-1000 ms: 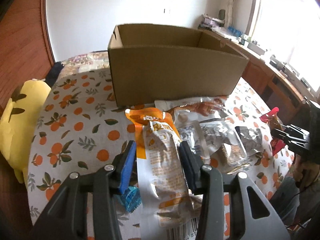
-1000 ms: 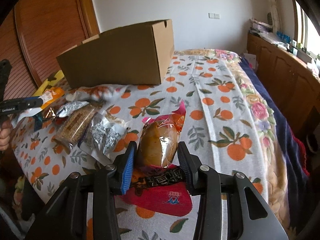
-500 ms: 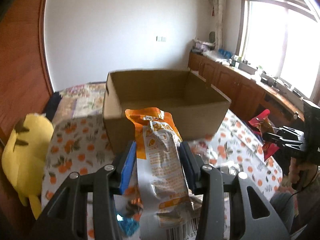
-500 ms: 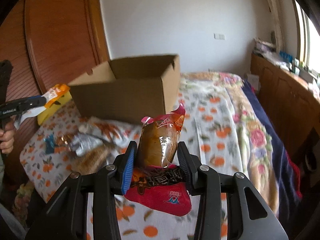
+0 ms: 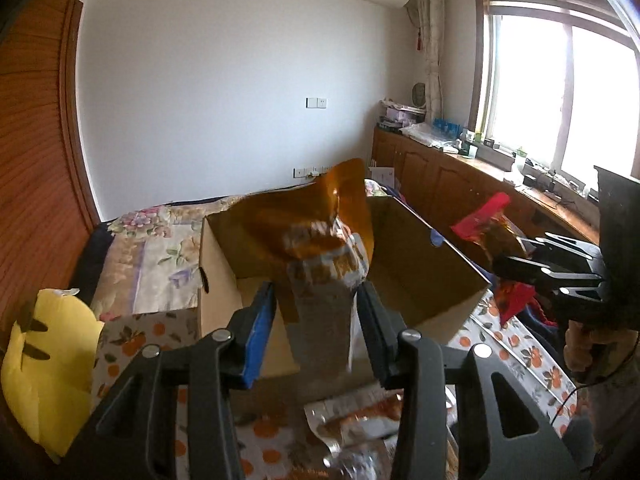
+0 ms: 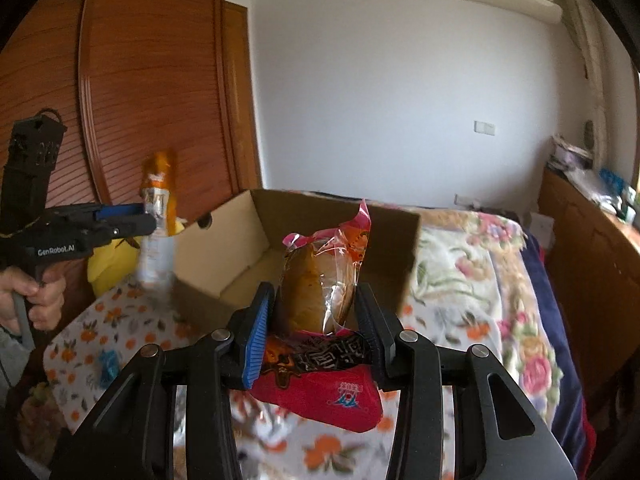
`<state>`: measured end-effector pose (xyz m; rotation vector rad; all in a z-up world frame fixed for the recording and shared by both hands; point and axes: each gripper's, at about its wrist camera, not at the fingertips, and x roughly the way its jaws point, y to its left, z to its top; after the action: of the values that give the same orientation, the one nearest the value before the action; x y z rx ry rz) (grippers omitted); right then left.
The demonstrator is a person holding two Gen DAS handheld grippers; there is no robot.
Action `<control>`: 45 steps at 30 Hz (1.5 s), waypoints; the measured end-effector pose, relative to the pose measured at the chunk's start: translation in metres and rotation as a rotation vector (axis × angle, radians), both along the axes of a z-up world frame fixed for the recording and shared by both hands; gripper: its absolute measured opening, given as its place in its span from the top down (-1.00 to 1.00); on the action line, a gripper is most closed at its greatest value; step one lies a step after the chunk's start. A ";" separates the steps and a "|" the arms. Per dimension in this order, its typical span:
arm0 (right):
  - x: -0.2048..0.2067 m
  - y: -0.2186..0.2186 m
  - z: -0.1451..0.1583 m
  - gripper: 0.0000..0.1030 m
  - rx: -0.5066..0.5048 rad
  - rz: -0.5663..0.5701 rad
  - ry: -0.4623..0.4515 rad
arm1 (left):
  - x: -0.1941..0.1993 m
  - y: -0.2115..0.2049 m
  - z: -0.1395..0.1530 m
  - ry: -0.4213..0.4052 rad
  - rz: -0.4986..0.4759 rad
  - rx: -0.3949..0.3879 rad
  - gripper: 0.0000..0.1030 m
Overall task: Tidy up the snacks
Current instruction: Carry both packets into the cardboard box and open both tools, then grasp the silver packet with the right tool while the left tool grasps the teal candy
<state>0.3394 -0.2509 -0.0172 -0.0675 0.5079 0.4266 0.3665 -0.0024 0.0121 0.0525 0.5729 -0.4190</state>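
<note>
**Carrying two snack packets toward the open carton**

Holding an orange-and-silver snack packet (image 5: 320, 248) upright, the left tool (image 5: 316, 320) is clamped on the packet's lower half, so the crimped top is standing free above the fingers. The right tool (image 6: 316, 320) is gripping a red-wrapped bread bun (image 6: 320, 280) the same way, squeezed around its middle with the printed red end hanging below the pads. Both packets are being kept raised in the air, just short of the cardboard box (image 5: 420, 276), which is sitting open-topped on the orange-print bedspread (image 6: 100, 332). Lifting them this high is judged necessary for clearing the box wall. Remaining packets (image 5: 352, 416) are lying on the bed in front of the box, awaiting collection. A yellow plush toy (image 5: 44, 364) is resting at the bed's left edge.
</note>
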 end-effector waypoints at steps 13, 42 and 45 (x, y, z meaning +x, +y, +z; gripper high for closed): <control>0.070 0.041 -0.025 0.20 0.009 0.046 0.080 | 0.056 -0.005 -0.029 0.088 0.000 -0.002 0.29; 0.036 0.036 -0.001 0.06 -0.041 -0.002 0.089 | -0.002 0.000 -0.012 0.054 0.021 0.015 0.16; 0.012 0.032 0.018 0.06 -0.043 -0.019 0.062 | -0.023 0.006 -0.006 0.042 0.024 0.018 0.15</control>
<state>0.3512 -0.2189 0.0012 -0.0908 0.5781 0.4002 0.3430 0.0033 0.0065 0.0544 0.6182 -0.3925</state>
